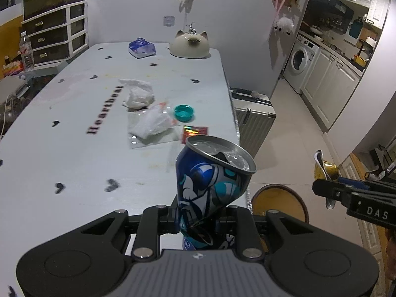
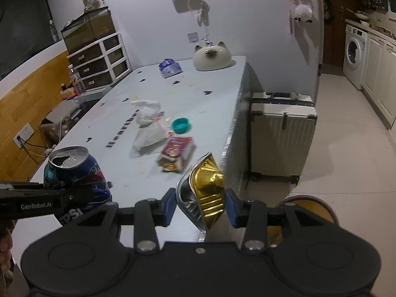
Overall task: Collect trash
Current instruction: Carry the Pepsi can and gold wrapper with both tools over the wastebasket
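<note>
My left gripper [image 1: 199, 219] is shut on a crushed blue Pepsi can [image 1: 210, 180], held over the table's near right corner; the can also shows in the right wrist view [image 2: 74, 173]. My right gripper [image 2: 201, 206] is shut on a crumpled gold foil tray [image 2: 205, 193], held by the table's right edge; it also shows in the left wrist view [image 1: 324, 169]. On the table lie a crumpled white bag [image 1: 138, 94], clear plastic wrap [image 1: 153, 126], a teal lid [image 1: 184, 112] and a red snack wrapper [image 2: 177, 154].
A round yellow bin with a brown rim [image 1: 279, 203] stands on the floor below the table's right edge. A white suitcase [image 2: 282, 133] stands beside the table. A cat-shaped ceramic dish [image 1: 190, 45] and a tissue pack [image 1: 142, 48] sit at the far end.
</note>
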{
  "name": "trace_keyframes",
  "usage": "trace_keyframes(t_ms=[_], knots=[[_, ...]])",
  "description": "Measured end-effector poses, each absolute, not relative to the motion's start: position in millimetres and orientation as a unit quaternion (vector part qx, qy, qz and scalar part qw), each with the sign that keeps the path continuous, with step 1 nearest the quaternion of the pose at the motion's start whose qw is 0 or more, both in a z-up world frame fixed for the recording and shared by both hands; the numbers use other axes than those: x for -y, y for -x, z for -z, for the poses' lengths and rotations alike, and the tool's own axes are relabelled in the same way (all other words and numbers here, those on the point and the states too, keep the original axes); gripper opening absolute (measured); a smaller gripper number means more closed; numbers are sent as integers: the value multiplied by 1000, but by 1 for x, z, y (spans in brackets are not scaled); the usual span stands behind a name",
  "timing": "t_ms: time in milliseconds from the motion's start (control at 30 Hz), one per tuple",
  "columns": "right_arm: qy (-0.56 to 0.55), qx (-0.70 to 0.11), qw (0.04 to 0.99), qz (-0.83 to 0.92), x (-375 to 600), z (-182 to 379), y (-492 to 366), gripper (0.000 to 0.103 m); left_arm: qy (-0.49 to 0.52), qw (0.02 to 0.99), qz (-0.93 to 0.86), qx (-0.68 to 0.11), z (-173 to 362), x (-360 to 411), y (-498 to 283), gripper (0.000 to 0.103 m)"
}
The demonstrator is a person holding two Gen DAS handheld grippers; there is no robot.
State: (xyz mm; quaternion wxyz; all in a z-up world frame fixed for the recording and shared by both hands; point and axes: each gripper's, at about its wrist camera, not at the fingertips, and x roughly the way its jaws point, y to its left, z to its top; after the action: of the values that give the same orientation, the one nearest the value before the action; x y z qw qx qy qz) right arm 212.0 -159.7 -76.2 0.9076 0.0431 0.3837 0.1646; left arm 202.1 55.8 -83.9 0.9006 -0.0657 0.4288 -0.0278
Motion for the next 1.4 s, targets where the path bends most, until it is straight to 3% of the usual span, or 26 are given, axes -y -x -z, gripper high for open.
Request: trace_keyframes(t_ms=[767, 1133, 1400], knots=[[-50, -430, 893, -121, 374, 135, -312, 43, 73, 876, 58, -473, 123, 156, -304, 24], [-101, -511, 848, -104, 412, 214, -355, 43, 92, 807, 85, -578, 224, 206, -366, 24], [-175, -581, 789, -97, 419, 308, -374, 43, 67, 755, 90, -646, 305, 224, -388, 24]])
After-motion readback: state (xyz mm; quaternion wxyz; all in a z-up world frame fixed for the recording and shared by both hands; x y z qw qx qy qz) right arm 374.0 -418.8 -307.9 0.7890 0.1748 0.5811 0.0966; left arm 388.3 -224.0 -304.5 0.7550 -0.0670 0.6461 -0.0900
